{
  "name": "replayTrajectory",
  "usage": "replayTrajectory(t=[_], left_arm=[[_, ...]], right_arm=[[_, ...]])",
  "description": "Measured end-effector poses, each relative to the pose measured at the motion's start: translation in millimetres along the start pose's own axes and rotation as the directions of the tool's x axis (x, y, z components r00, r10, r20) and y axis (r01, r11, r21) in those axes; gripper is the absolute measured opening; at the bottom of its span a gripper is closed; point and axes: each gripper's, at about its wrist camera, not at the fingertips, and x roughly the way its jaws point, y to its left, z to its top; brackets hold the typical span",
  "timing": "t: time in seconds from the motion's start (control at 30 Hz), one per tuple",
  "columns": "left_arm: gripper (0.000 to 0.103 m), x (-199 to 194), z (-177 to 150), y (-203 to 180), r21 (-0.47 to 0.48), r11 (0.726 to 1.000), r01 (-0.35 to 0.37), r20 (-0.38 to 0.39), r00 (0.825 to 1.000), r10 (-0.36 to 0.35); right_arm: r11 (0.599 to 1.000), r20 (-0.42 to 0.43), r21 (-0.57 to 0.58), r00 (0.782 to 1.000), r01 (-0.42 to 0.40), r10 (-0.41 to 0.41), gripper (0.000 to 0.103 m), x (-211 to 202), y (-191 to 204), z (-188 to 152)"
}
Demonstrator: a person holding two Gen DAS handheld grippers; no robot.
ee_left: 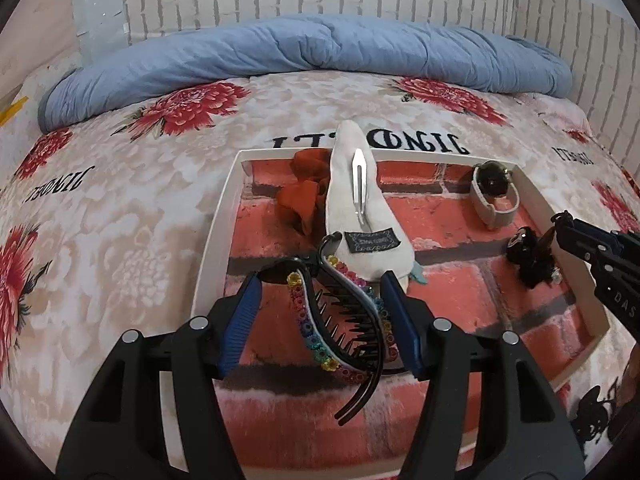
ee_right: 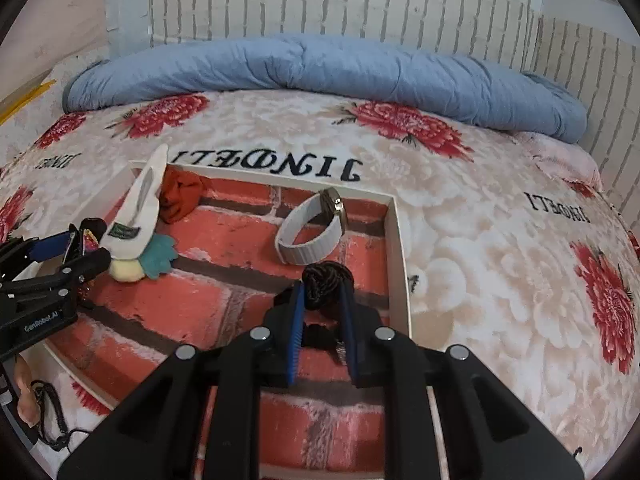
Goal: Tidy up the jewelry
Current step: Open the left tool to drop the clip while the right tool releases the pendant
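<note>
White brick-pattern wall backs a bed covered by a floral blanket (ee_left: 120, 220), with a rolled blue duvet (ee_left: 312, 52) along the far side. On the blanket sits the landmark: a shallow white tray (ee_left: 218, 240) lined with red brick print.

Going left to right across the tray: at its far-left corner lies an orange scrunchie (ee_left: 302, 196); just right of it a white pouch (ee_left: 360, 216) leans over the far rim with a silver hair clip (ee_left: 359, 184) on it. Toward the tray's far-right corner stands a watch (ee_right: 316, 228) on a pale band. Near the right rim hangs a black braided hair tie (ee_right: 326, 284).

The left gripper (ee_left: 320, 320) hovers over the tray's near-left part, angled down, its jaws pressing the 2 sides of a rainbow-studded hair claw (ee_left: 340, 320), which is held spread with its teeth showing. The right gripper (ee_right: 322, 320) is over the tray's near-right part, also tilted down, jaws nearly closed and pinching the black braided hair tie.

By my reading, the task is well along: 4 items already rest in the tray, and the 2 held pieces look ready to be set down there. Outside the tray's near-left corner a dark cord (ee_right: 50, 412) lies on the blanket and may still need gathering.
</note>
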Motion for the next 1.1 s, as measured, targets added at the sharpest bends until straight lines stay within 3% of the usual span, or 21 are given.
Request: replayTrajectory(t=[0.4,0.73,0.8,0.97,1.1], left_arm=[[0.061,15.3,9.2,-0.9,-0.008,0.999,0.039,-0.024,0.999,-0.039],[0.062,7.7,8.0,0.4,0.014,1.000,0.015,-0.022,1.000,-0.015],[0.064,3.7,7.9,1.0,0.018,1.000,0.014,-0.021,1.000,-0.013],[0.077,-12.7,9.9,3.3,0.014,0.999,0.030,-0.003,1.000,-0.030],[0.078,-29.0,9.6,2.5,0.030,0.999,0.044,-0.004,0.999,-0.044]], right_arm=[[1.000,-0.160,0.028,0.987,-0.007,0.011,0.018,34.0,-6.9,4.2],[0.997,-0.197,0.070,0.979,-0.031,0.044,0.021,37.9,-13.0,1.7],[0.996,-0.200,0.078,0.978,-0.037,0.052,0.026,36.7,-15.0,0.4],[0.995,-0.194,0.094,0.979,-0.039,0.056,0.052,24.4,-20.0,-0.4],[0.993,-0.181,0.110,0.981,-0.047,0.066,0.059,6.7,-23.8,-0.7]])
